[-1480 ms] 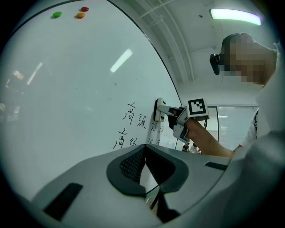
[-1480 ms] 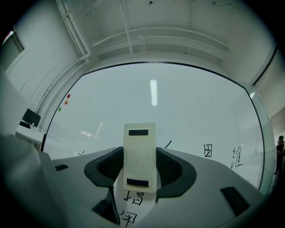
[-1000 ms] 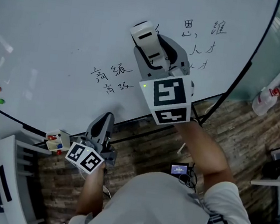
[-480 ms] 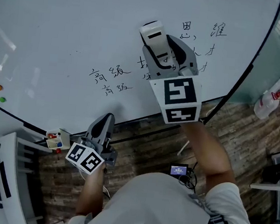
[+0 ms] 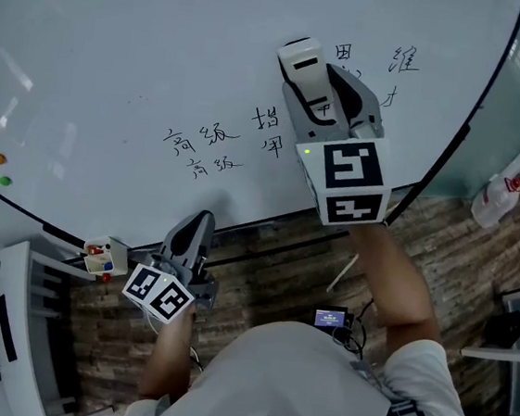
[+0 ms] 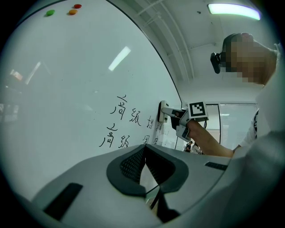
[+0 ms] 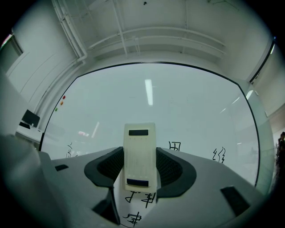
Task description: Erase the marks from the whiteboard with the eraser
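Fingers (image 7: 109, 170) of right gripper (image 7: 140, 173) are closed onto the eraser (image 7: 140, 153), which is held on the whiteboard (image 5: 111, 46) just right of the marks (image 5: 206, 147). Left gripper (image 6: 143, 171) is seen closed with nothing held, parked low by the board's bottom edge. Risk: if pressure is applied unevenly, the tall eraser could be levered out of the pads and strokes smeared or skipped.
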{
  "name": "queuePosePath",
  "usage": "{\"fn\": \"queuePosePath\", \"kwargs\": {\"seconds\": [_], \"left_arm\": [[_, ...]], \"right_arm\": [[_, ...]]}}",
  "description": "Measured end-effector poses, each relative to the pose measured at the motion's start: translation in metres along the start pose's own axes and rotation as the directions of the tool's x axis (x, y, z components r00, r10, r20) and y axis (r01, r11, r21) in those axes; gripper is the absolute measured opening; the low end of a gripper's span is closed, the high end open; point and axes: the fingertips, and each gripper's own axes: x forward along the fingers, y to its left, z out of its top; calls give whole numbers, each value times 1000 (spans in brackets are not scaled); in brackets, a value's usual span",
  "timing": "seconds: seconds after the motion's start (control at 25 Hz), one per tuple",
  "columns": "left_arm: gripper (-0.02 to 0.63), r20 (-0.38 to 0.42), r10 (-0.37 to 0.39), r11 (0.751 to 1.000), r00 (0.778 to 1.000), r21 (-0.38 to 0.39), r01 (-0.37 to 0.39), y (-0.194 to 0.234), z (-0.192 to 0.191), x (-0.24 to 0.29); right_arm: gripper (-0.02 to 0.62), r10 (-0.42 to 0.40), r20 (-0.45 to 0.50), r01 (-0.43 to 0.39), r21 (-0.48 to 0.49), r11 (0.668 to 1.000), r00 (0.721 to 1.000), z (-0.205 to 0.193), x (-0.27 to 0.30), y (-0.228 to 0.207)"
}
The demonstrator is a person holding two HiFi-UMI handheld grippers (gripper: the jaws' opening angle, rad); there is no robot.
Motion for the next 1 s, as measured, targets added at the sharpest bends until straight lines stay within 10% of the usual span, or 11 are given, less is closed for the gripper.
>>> {"fn": "queuePosePath", "kwargs": {"seconds": [1.0], "left_arm": [[6,-18,8,1000,1000,8,-8,-25,-13,27]], "right_arm": [[247,-90,7,90,-32,995,996,-19,-20,-97]]}}
